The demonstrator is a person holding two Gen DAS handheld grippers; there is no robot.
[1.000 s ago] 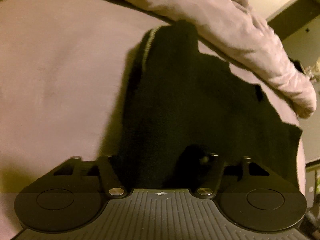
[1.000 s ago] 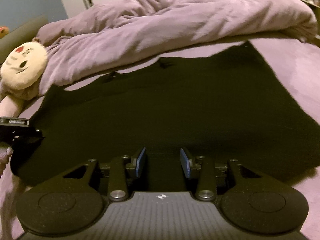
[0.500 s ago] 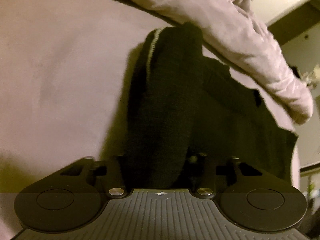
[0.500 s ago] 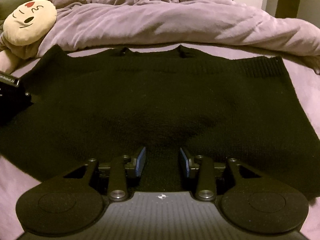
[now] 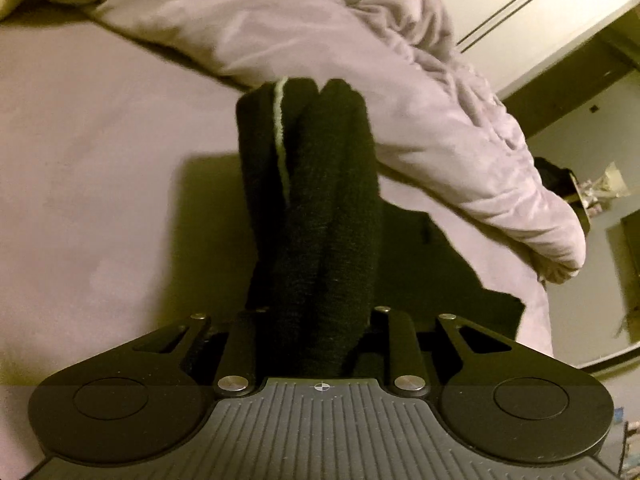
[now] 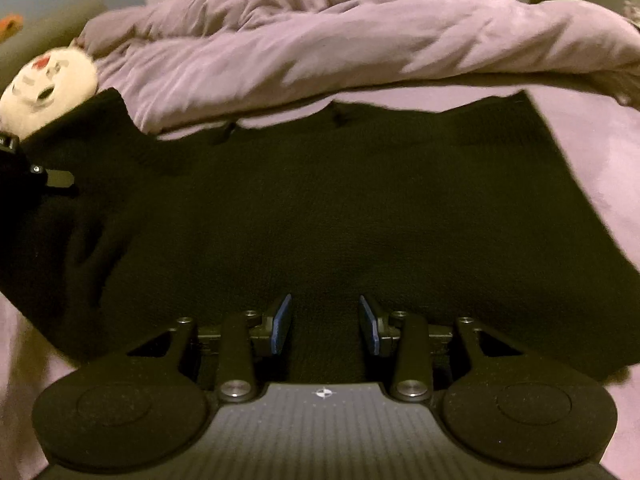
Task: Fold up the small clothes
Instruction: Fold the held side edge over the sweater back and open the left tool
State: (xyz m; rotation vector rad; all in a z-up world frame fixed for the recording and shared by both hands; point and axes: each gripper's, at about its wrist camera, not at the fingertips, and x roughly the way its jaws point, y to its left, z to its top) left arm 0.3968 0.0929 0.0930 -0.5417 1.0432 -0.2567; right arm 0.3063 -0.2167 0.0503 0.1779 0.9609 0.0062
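A black knit sweater (image 6: 340,208) is spread flat on the mauve bed sheet (image 5: 100,168), with its far edge lying just under the rumpled mauve duvet (image 6: 320,48). In the left wrist view, one side of the sweater (image 5: 320,220) is gathered into a thick bunched fold, lifted off the sheet and carried between the jaws of the left gripper (image 5: 316,340). The jaws are closing on this fold; the pads are hidden by the knit. A pale seam line (image 5: 282,140) is seen running along the raised fold. In the right wrist view, the right gripper (image 6: 325,324) is held low over the near hem of the sweater. Its jaws stand partly open, the blue pads (image 6: 282,322) are set apart, and whether any fabric is pinched cannot be told. A round cream plush face (image 6: 44,84) rests at the far left beside the duvet.
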